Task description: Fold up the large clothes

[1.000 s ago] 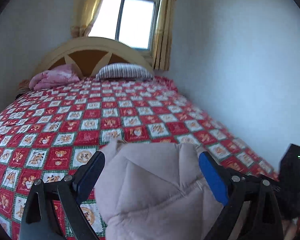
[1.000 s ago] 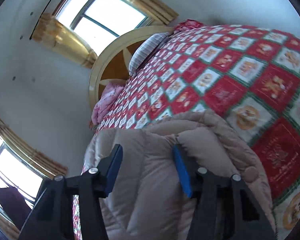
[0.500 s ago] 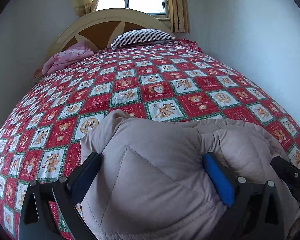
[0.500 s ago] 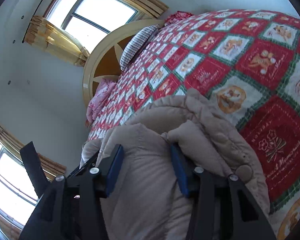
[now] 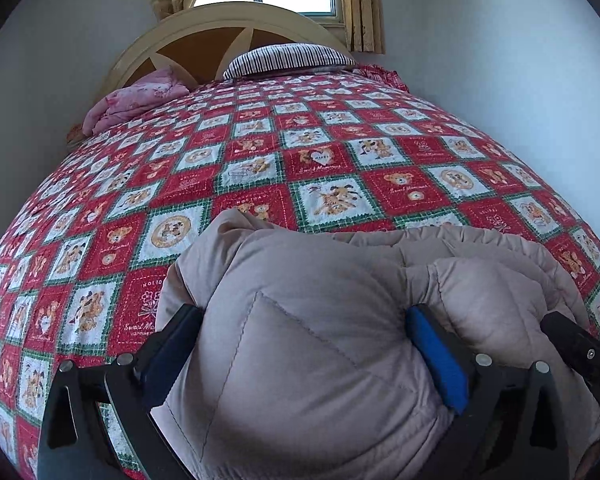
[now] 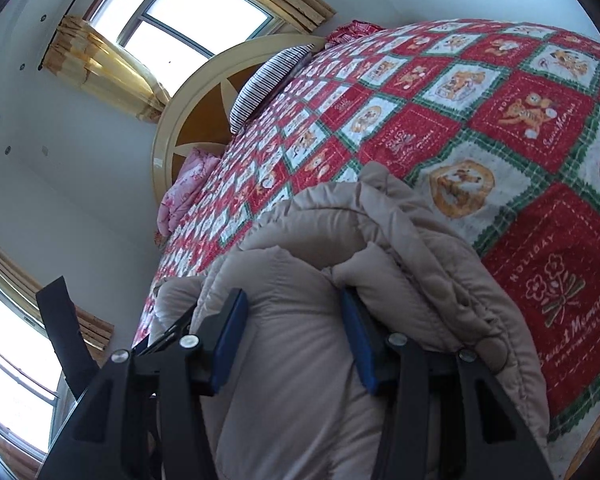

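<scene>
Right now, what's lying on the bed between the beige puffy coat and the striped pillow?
Only bare patchwork quilt lies between the beige coat and the striped pillow, nothing resting on it. The left wrist view shows that stretch best.

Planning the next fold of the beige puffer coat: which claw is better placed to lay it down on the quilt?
Neither alone, probably. The left claw and the right claw each clamp a thick bunch of the coat, side by side above the quilt. Lowering both together looks safest; if one must lead, the left faces the bed squarely.
</scene>
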Motion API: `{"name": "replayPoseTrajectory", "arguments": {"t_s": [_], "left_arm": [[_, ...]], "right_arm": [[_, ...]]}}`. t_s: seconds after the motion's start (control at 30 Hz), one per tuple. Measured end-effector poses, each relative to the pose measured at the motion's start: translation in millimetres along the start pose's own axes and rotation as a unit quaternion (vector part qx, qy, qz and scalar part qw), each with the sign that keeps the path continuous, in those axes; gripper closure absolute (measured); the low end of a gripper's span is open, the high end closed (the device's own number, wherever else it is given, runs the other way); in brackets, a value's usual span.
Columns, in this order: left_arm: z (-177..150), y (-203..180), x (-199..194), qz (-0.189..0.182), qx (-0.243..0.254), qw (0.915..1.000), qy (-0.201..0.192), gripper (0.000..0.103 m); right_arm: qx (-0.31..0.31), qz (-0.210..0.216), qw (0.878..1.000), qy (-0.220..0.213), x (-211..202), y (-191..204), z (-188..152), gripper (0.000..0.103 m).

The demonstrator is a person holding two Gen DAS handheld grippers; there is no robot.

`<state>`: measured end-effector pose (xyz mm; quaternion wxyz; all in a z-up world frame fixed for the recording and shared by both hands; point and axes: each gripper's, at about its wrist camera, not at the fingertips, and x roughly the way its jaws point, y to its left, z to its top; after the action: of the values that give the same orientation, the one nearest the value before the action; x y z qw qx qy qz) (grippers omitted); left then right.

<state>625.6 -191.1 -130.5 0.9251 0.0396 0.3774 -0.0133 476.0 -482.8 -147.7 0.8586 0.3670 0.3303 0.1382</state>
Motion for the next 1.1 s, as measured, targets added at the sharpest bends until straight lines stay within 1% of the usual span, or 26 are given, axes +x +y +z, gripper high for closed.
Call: {"name": "replayPoseTrajectory", "arguments": {"t_s": [0.13, 0.4, 0.53, 0.67, 1.0, 1.1], "left_arm": [[0, -1, 4, 0.0, 0.0, 1.0, 0.006, 0.001], [0, -2, 10, 0.002, 0.003, 0.9998, 0.017, 0.001], [0, -2, 11, 0.001, 0.002, 0.9998, 0.019, 0.001], [0, -2, 12, 0.001, 0.001, 0.9998, 0.02, 0.001], [-1, -1, 15, -0.004, -0.001, 0.9997, 0.026, 0.001], [-1, -1, 15, -0.004, -0.002, 0.9996, 0.026, 0.001]], "right_arm": [[-0.005, -0.013, 1.0, 0.005, 5, 0, 0, 0.053], [-0.012, -0.023, 1.0, 0.003, 8, 1, -1, 0.053], [-0.025, -0.042, 0.999, -0.004, 8, 8, -5, 0.053], [-0.028, -0.047, 0.999, -0.002, 8, 8, -6, 0.053], [-0.045, -0.073, 0.996, -0.006, 12, 15, -8, 0.053], [-0.044, -0.072, 0.996, -0.006, 12, 14, -7, 0.053]]}}
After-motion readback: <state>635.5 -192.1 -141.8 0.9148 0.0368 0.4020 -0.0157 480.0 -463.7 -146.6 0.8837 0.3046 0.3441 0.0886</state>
